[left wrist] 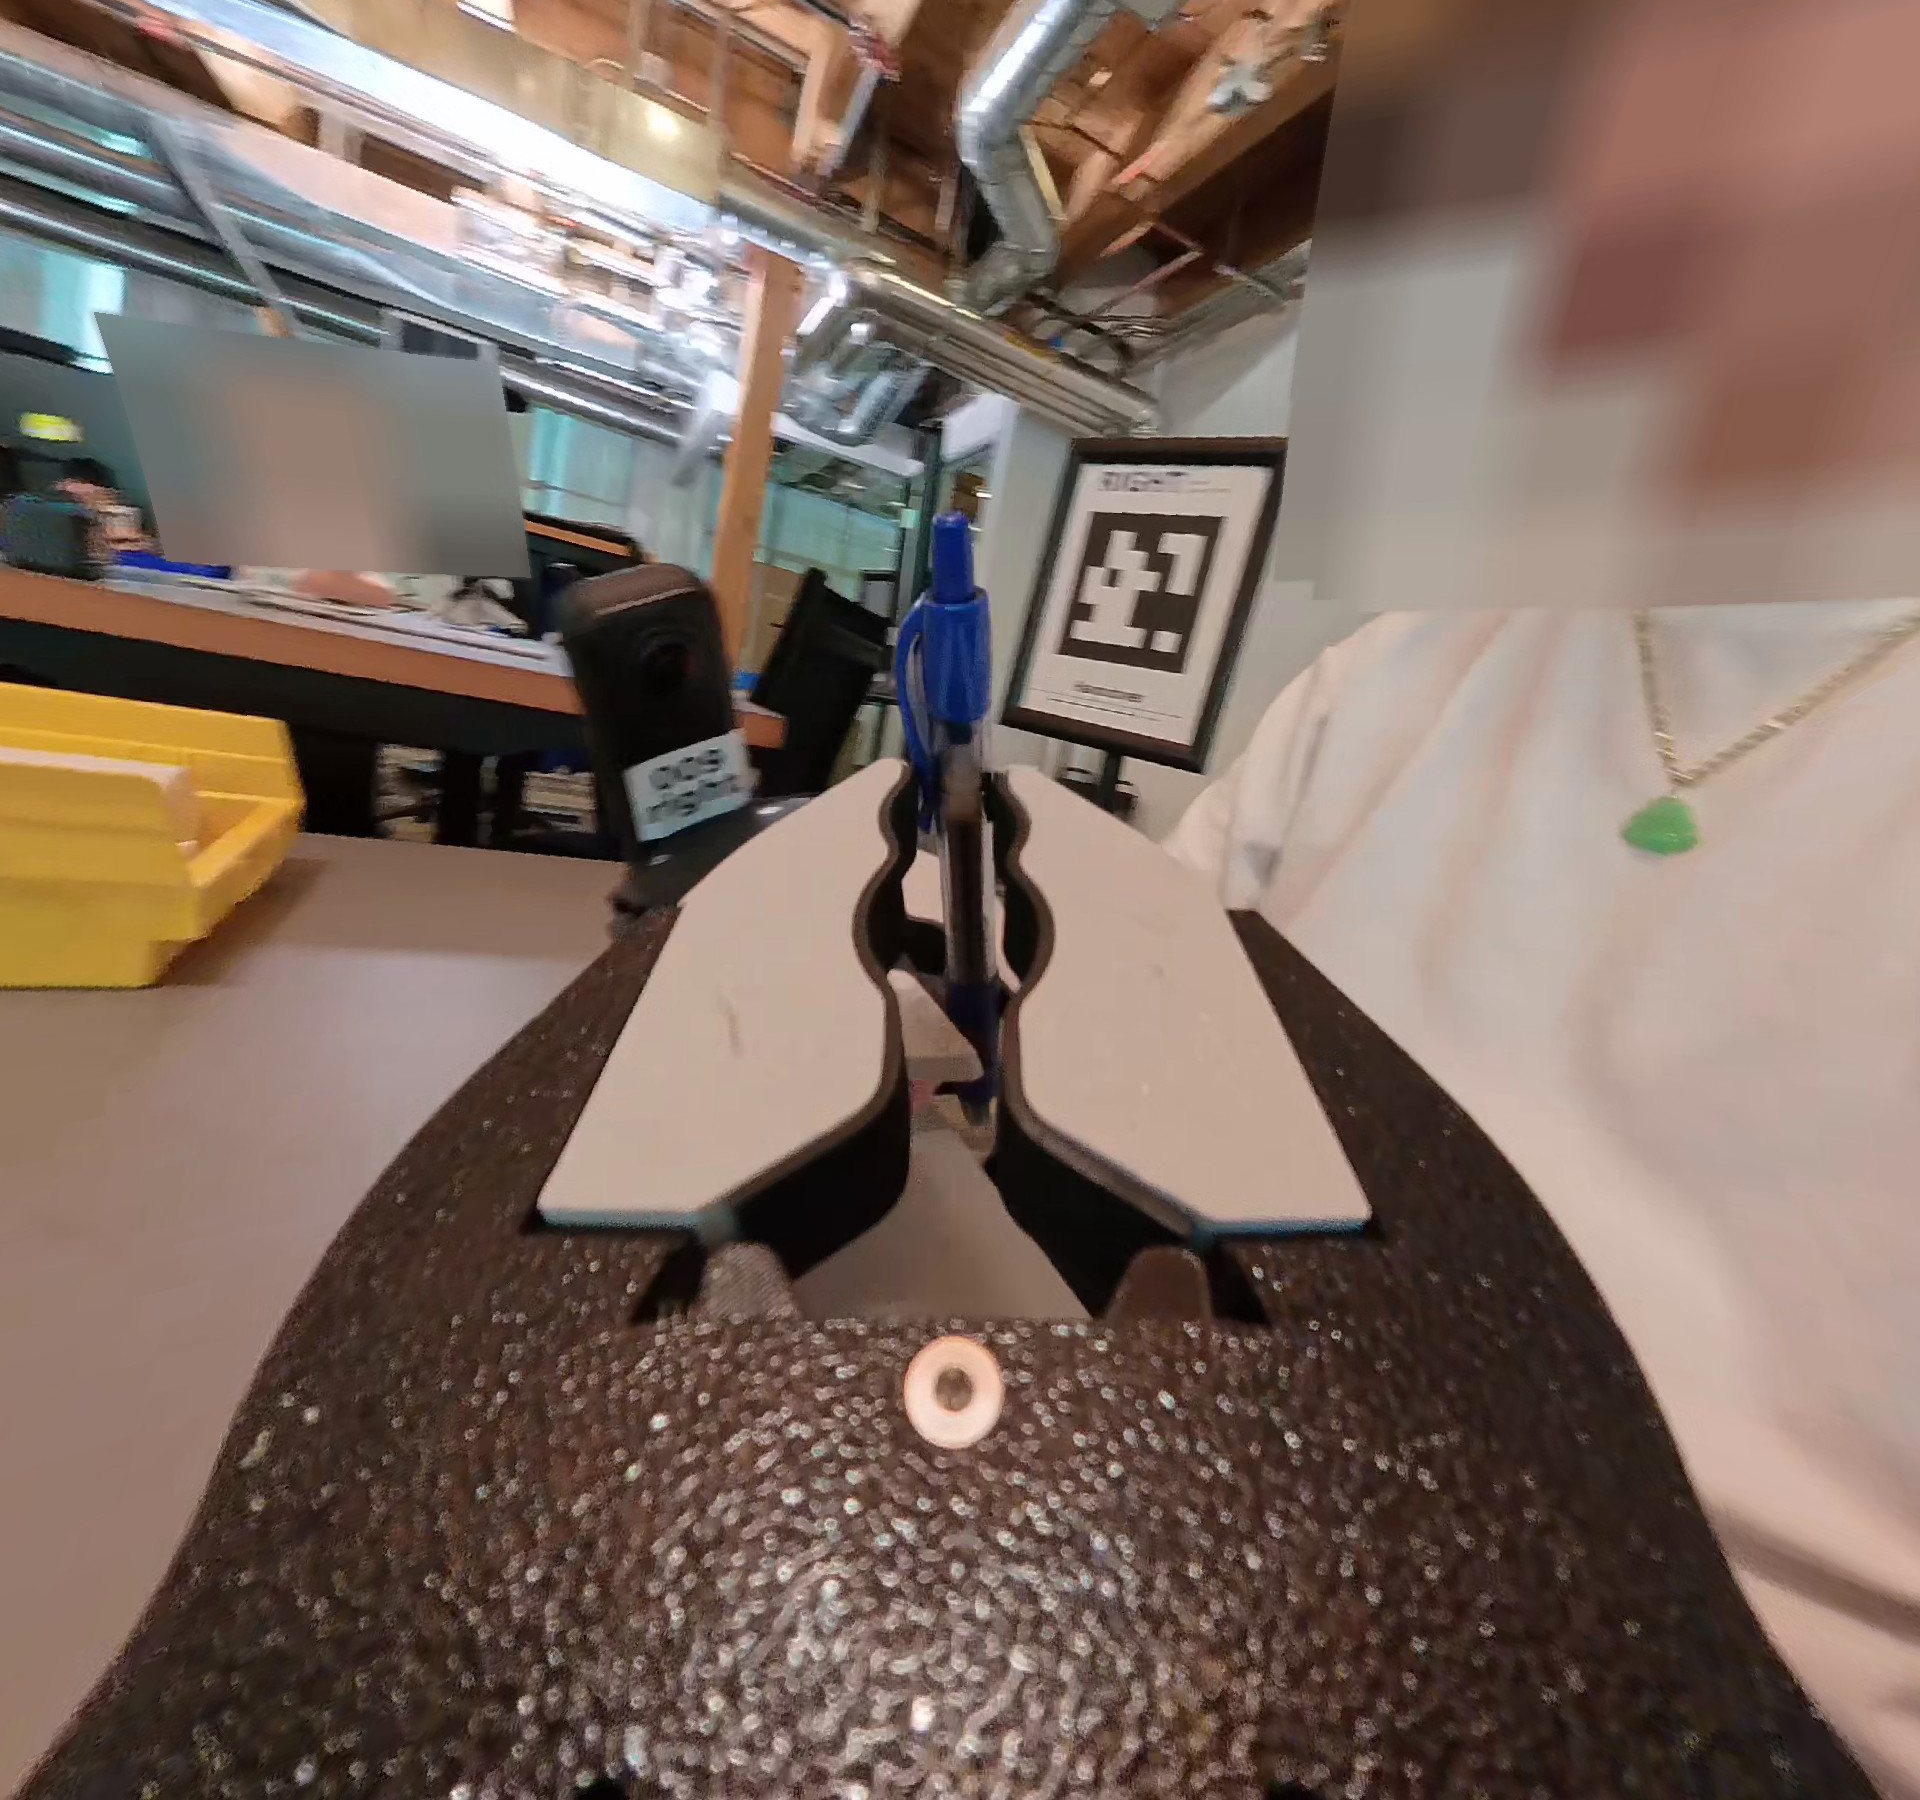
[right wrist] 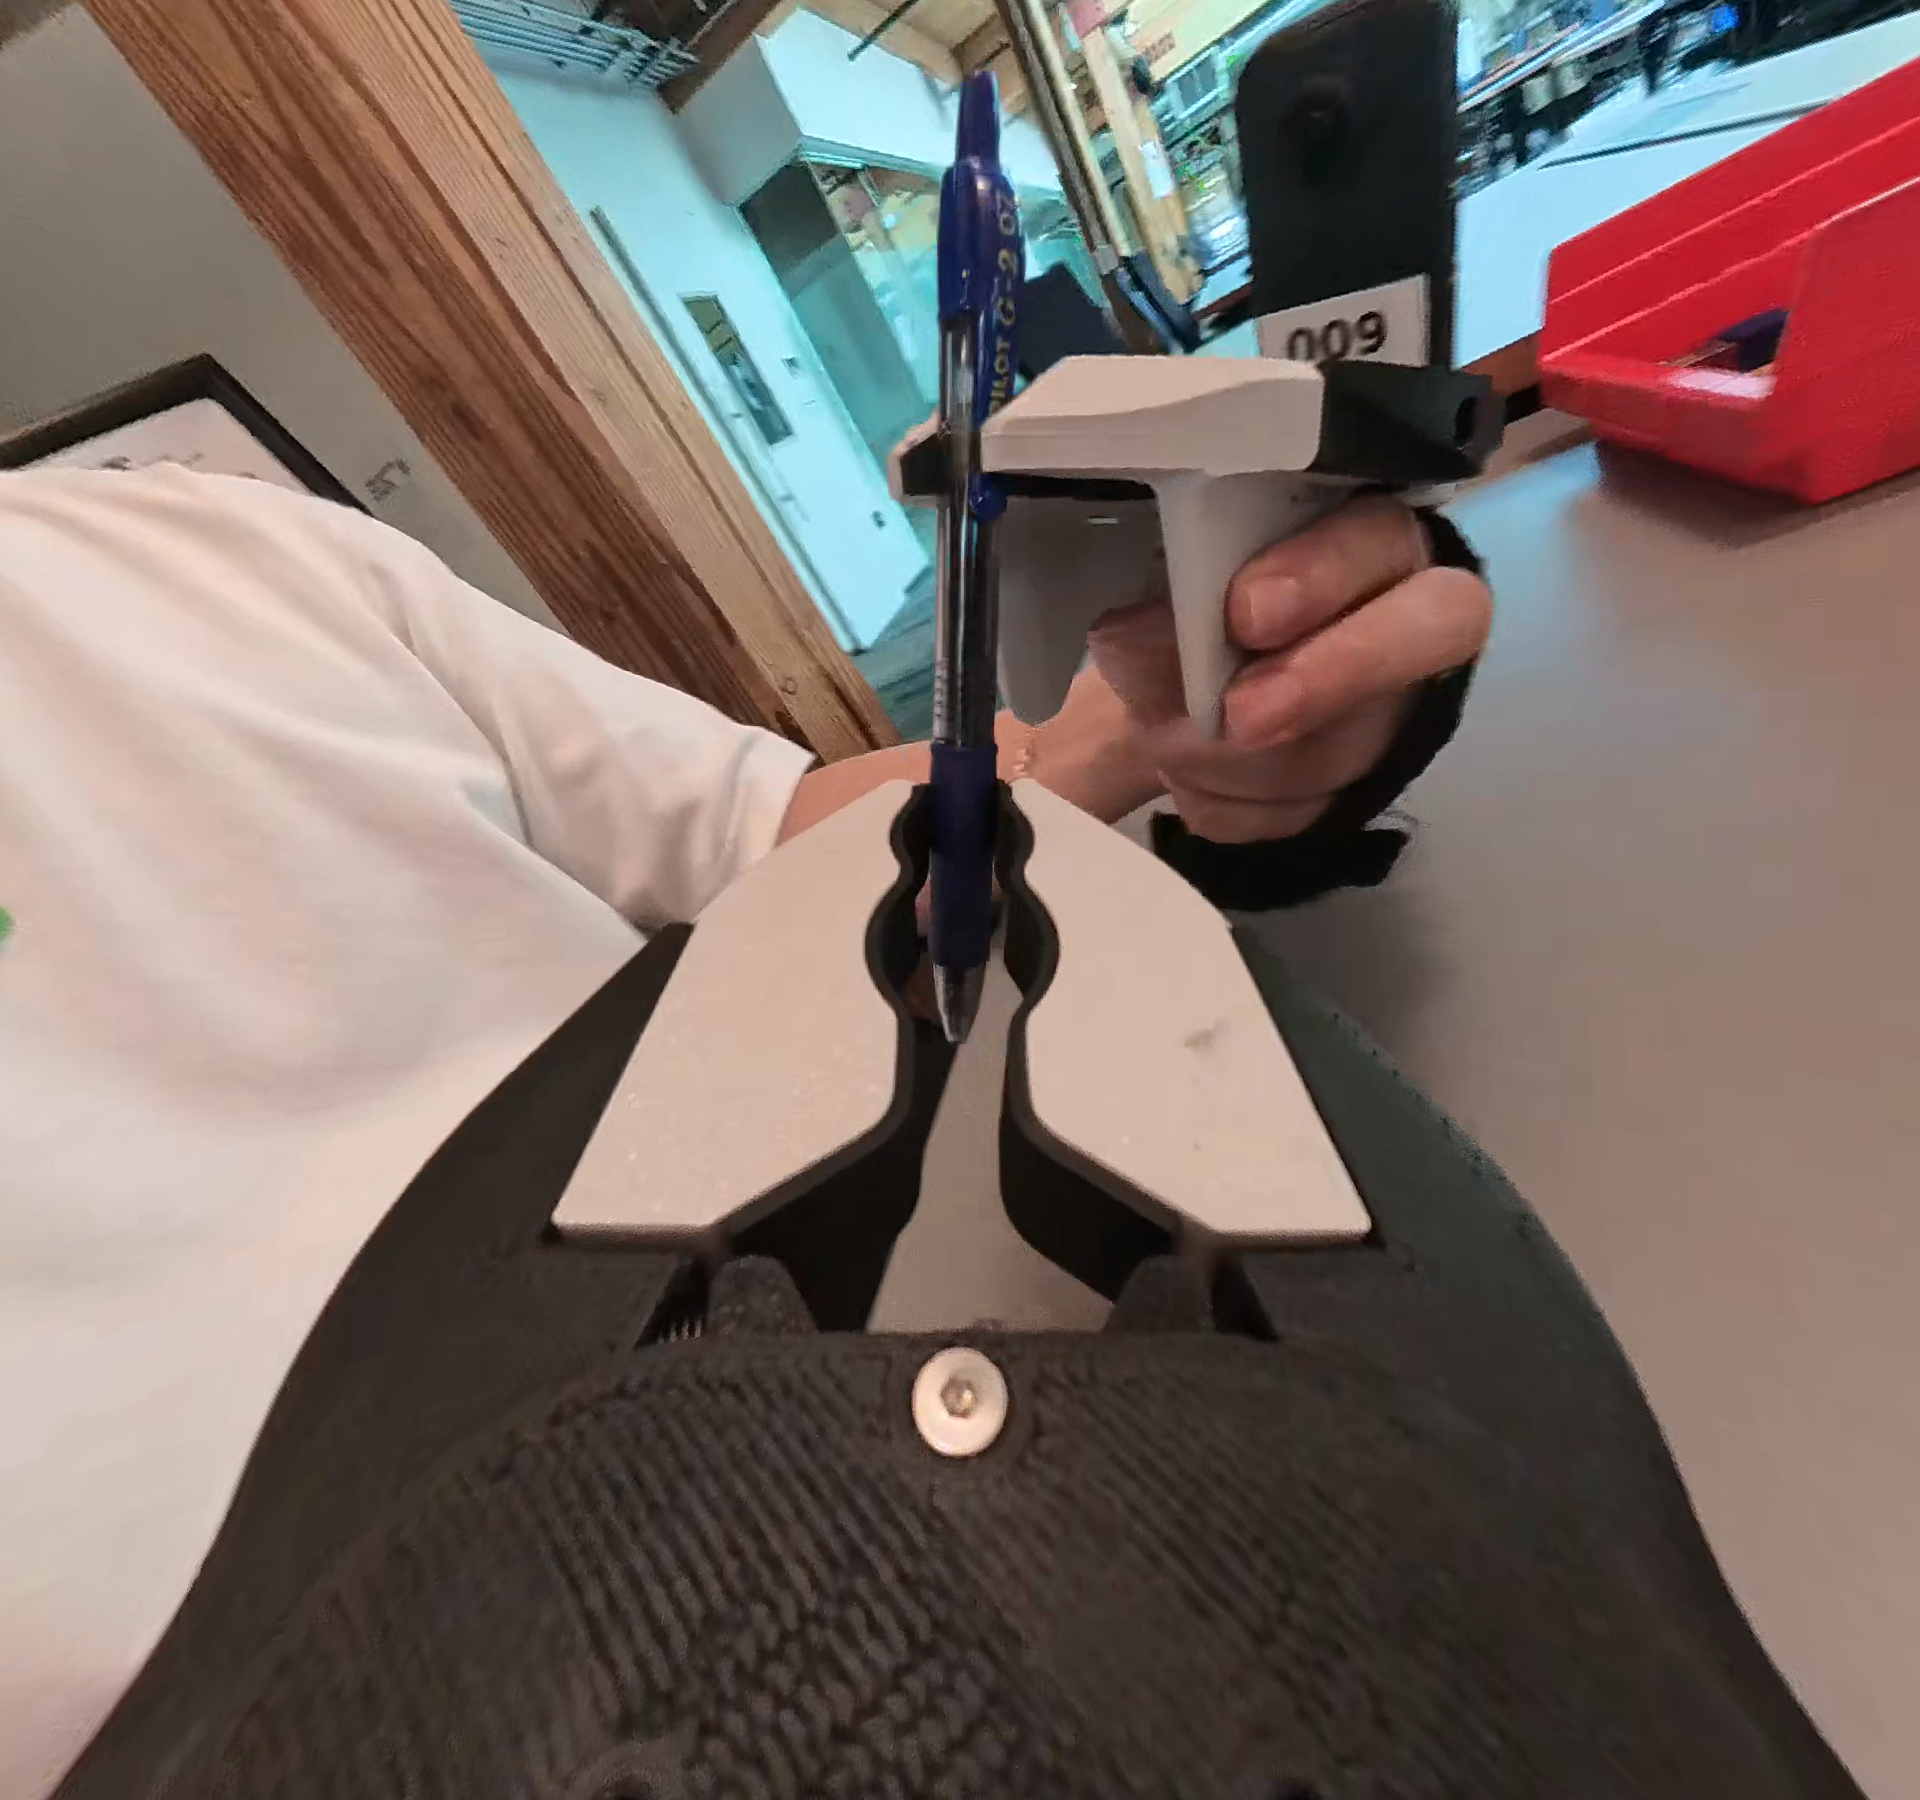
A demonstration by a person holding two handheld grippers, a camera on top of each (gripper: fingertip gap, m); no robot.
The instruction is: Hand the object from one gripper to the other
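A blue retractable pen (left wrist: 951,628) stands upright, clicker end up, tip down. My left gripper (left wrist: 954,794) is closed on its clear barrel. In the right wrist view the pen (right wrist: 977,275) rises from my right gripper (right wrist: 961,805), whose fingertips close on the blue rubber grip just above the tip. The left gripper (right wrist: 940,472) also shows there, held by a hand (right wrist: 1330,649), clamping the pen higher up at mid-barrel. Both grippers hold the pen above the table. The right gripper's black camera body (left wrist: 655,680) shows beyond the left fingers.
A yellow bin (left wrist: 125,867) sits on the grey table (left wrist: 260,1075) at the left. A red bin (right wrist: 1745,337) sits on the table (right wrist: 1662,815) at the right. A person in a white shirt (left wrist: 1558,971) is close by. A wooden post (right wrist: 416,244) stands behind. Left tips to right tips: about 6 cm.
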